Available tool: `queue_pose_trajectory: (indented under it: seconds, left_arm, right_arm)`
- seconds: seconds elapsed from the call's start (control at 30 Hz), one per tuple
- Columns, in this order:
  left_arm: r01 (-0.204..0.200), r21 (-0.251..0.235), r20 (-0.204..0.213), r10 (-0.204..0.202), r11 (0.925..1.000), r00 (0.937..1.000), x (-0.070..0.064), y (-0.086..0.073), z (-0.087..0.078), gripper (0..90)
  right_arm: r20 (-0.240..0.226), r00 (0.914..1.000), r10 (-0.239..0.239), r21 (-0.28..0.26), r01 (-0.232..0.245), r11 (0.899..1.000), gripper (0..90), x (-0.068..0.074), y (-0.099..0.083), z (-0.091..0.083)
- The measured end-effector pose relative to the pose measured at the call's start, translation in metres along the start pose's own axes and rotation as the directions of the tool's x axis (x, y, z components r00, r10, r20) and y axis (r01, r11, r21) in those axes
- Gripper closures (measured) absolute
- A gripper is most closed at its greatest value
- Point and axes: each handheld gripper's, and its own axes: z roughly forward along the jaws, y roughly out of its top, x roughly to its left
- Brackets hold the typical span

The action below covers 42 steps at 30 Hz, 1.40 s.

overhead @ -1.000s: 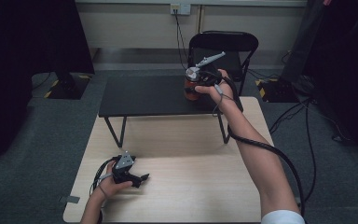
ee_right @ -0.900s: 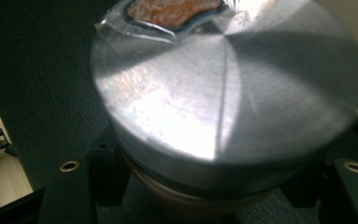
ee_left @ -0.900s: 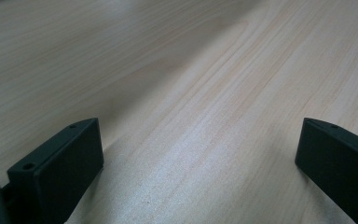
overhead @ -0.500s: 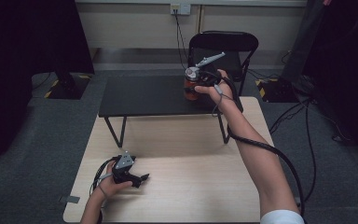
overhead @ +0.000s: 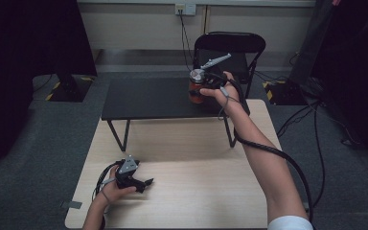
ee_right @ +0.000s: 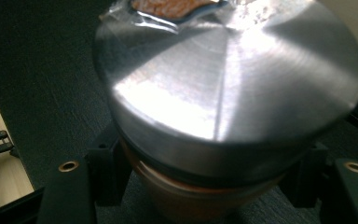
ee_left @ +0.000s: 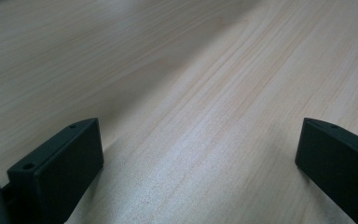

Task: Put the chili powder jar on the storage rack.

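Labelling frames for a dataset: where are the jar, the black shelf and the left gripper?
jar [ee_right: 223, 79]: right gripper view, silver lid.
black shelf [overhead: 148, 98]: high view, bare top.
left gripper [overhead: 146, 182]: high view, between jaw tips.

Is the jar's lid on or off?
On: the silver lid sits atop the orange jar, with the right gripper closed around it.

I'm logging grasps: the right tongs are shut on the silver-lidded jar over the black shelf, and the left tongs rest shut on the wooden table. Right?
Not quite: the left tongs are open, jaws wide apart over bare wooden table, as the left gripper view shows. The right tongs do clamp the jar over the black shelf.
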Motion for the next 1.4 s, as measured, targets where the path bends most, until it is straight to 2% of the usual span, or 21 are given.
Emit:
queue_pose_trajectory:
  seconds: [0.1,0.17,0.37,0.47,0.57,0.67,0.73,0.9,1.0,1.07,1.13,1.23,1.4]
  left_arm:
    - [-0.004,0.001,-0.001,0.004,1.0,1.0,0.0,0.0,0.0,0.0]
    - [-0.005,0.002,-0.001,0.005,1.0,1.0,0.0,0.0,0.0,0.0]
    - [-0.005,0.002,-0.002,0.005,1.0,1.0,0.0,0.0,0.0,0.0]
    - [-0.005,0.002,-0.002,0.005,1.0,1.0,0.0,0.0,0.0,0.0]
    - [-0.003,0.001,-0.002,0.003,1.0,1.0,0.0,0.0,0.0,0.0]
    - [-0.002,-0.001,-0.003,0.002,1.0,1.0,0.0,0.0,0.001,0.0]
    - [-0.002,-0.001,-0.003,0.002,1.0,1.0,-0.001,0.0,0.001,0.0]
    - [-0.002,-0.001,-0.003,0.002,1.0,1.0,-0.001,0.0,0.001,0.0]
    - [0.002,-0.001,-0.004,-0.002,1.0,1.0,-0.001,0.0,0.001,0.0]
    - [0.003,-0.002,-0.007,-0.003,1.0,1.0,-0.001,0.001,0.001,0.0]
    - [0.005,-0.001,-0.008,-0.005,1.0,1.0,-0.001,0.001,0.002,0.0]
    - [0.002,0.0,-0.008,-0.002,1.0,1.0,-0.001,0.001,0.002,0.0]
    - [0.005,-0.004,-0.01,-0.005,1.0,0.9999,-0.002,0.001,0.002,0.0]
  right_arm:
    - [-0.002,0.9997,0.024,0.014,-0.023,1.0,27.1,0.001,0.002,-0.001]
    - [0.009,0.9996,0.025,0.002,-0.025,1.0,19.6,0.004,0.002,-0.002]
    - [0.008,0.9983,0.058,0.001,-0.058,0.998,9.5,0.005,0.001,-0.006]
    - [0.022,0.997,0.074,-0.004,-0.074,0.997,3.5,0.007,-0.001,-0.007]
    - [0.016,0.9966,0.08,-0.017,-0.08,0.997,2.4,0.007,-0.004,-0.01]
    - [-0.009,0.9965,0.083,-0.029,-0.084,0.996,1.8,0.006,-0.008,-0.013]
    - [-0.007,0.9979,0.065,-0.024,-0.065,0.998,1.5,0.008,-0.007,-0.015]
    - [-0.011,0.9976,0.069,-0.019,-0.069,0.997,1.0,0.008,-0.01,-0.024]
    - [0.004,0.9985,0.055,0.0,-0.055,0.998,1.1,0.011,-0.012,-0.03]
    - [-0.004,0.9995,0.032,-0.03,-0.032,0.999,1.0,0.009,-0.019,-0.035]
    - [-0.014,0.9992,0.039,-0.035,-0.039,0.999,1.0,0.007,-0.023,-0.04]
    - [0.001,0.9989,0.048,-0.024,-0.048,0.999,0.9,0.007,-0.027,-0.048]
    - [-0.008,0.9992,0.039,-0.036,-0.039,0.999,0.9,0.008,-0.041,-0.061]
